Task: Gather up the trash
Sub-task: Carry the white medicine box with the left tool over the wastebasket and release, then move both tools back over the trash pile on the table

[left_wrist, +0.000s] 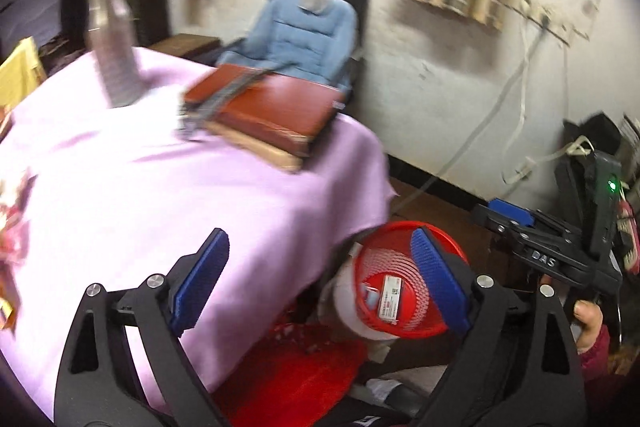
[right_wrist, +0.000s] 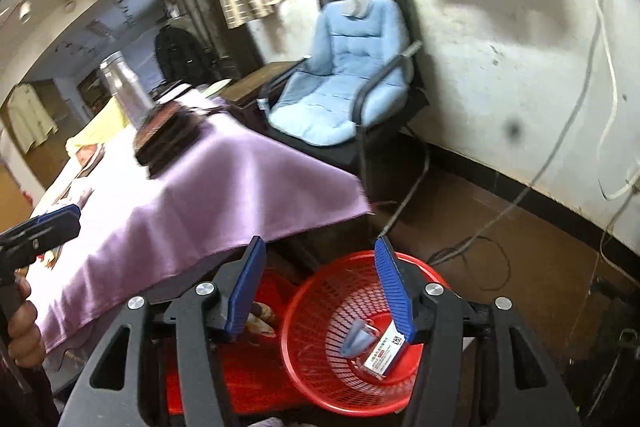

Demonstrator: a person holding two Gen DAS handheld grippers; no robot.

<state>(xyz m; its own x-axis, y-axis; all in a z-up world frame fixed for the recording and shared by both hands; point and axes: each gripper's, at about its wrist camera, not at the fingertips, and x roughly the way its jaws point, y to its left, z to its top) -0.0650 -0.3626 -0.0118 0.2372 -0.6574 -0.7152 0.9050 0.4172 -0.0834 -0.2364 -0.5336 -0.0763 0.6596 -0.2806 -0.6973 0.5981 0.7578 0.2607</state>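
Observation:
A red mesh waste basket (right_wrist: 320, 359) stands on the floor beside the table; it also shows in the left wrist view (left_wrist: 396, 267). In it lie a small white and red carton (right_wrist: 382, 353) and a pale blue scrap (right_wrist: 357, 337). My right gripper (right_wrist: 320, 291) is open and empty, just above the basket's rim. My left gripper (left_wrist: 320, 279) is open and empty over the table's corner. Crumpled pink wrappers (left_wrist: 14, 227) lie at the table's left edge.
The table has a lilac cloth (left_wrist: 160, 167) with stacked red-brown books (left_wrist: 264, 111) and a steel bottle (left_wrist: 110, 39). A chair with a blue cushion (right_wrist: 344, 75) stands by the wall. Cables (right_wrist: 460, 247) trail on the brown floor.

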